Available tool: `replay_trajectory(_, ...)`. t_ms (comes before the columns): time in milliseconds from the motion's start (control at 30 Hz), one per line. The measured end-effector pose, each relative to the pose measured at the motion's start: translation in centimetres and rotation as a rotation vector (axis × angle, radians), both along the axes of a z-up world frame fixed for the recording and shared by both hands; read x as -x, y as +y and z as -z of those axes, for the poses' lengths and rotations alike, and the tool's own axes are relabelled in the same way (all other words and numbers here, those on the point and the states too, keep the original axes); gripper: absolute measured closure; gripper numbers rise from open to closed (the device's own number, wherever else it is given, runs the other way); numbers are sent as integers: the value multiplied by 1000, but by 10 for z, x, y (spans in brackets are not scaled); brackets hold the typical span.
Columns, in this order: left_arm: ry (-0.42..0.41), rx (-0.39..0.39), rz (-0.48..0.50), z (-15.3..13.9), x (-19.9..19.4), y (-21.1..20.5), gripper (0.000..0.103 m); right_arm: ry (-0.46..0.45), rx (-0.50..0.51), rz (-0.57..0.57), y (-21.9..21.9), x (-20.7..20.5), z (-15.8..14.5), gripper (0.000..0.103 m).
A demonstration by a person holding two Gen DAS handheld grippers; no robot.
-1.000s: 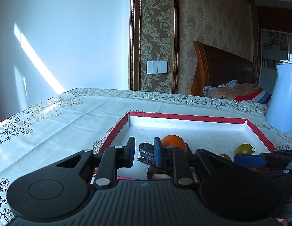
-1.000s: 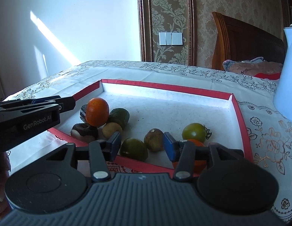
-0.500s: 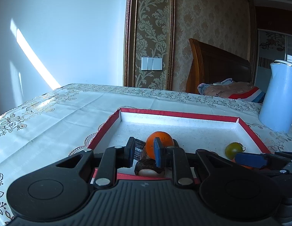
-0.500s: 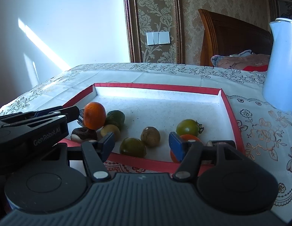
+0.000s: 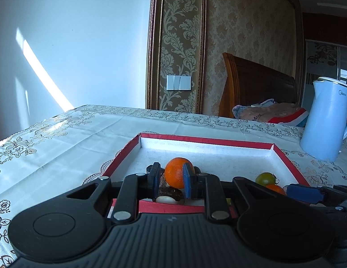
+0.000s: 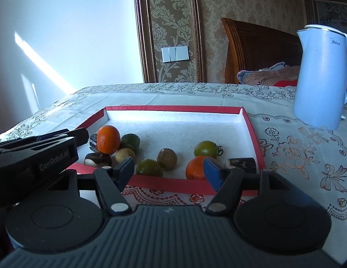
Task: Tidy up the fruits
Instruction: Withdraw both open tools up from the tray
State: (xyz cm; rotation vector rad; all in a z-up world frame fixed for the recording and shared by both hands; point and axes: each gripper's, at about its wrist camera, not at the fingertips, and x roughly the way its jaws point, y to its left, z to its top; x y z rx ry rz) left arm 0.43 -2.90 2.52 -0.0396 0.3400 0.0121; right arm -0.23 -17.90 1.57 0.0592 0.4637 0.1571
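A red-rimmed white tray (image 6: 173, 109) (image 5: 218, 139) holds several fruits along its near edge. An orange tangerine (image 6: 108, 139) (image 5: 176, 172) rests on top of dark pieces at the near left. My left gripper (image 5: 170, 182) is open, its fingers (image 5: 186, 179) just short of the tangerine and not touching it; it also shows in the right wrist view (image 6: 81, 134). My right gripper (image 6: 170, 170) is open and empty at the tray's near rim. Beyond it lie a second orange fruit (image 6: 197, 167), a green tomato (image 6: 206, 149), a brown round fruit (image 6: 166, 158) and a dark green one (image 6: 149, 167).
A white electric kettle (image 6: 318, 76) (image 5: 324, 120) stands on the tablecloth (image 6: 296, 151) right of the tray. A dark cut piece (image 6: 241, 163) lies in the tray's near right corner. A bed headboard (image 6: 258, 51) and folded blanket are behind the table.
Both grippers have pulled back and risen a little from the tray. The right gripper's jaws have opened wider. The fruits have not moved.
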Motion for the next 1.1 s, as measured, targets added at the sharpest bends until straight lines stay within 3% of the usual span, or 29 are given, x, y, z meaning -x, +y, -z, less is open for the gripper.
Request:
replay_trajectory(367,37,-1,-16,4,-6,-3,82,-1,11,24,-3,-1,4,34)
replay_trajectory(500,64,-33,-21,7,-6,-4,82,-31,-25,39,-9,6,-1,26)
replay_trajectory(633,26,0,-7,4,4,-1,82,-34,-46,37,-13,11,0,24)
replay_trajectory(800,60,19,5,6,2,0,81,-36,-45,42,-13,11,1,24)
replay_trajectory(967,59,16,-6,6,3,2,70,-44,-41,48,-13,12,2,24)
replay_trajectory(1033,54,11,-29,6,3,2,57,-45,-43,54,-14,13,2,24)
replay_trajectory(1100,36,15,-61,5,6,5,33,-43,-52,60,-16,12,2,25)
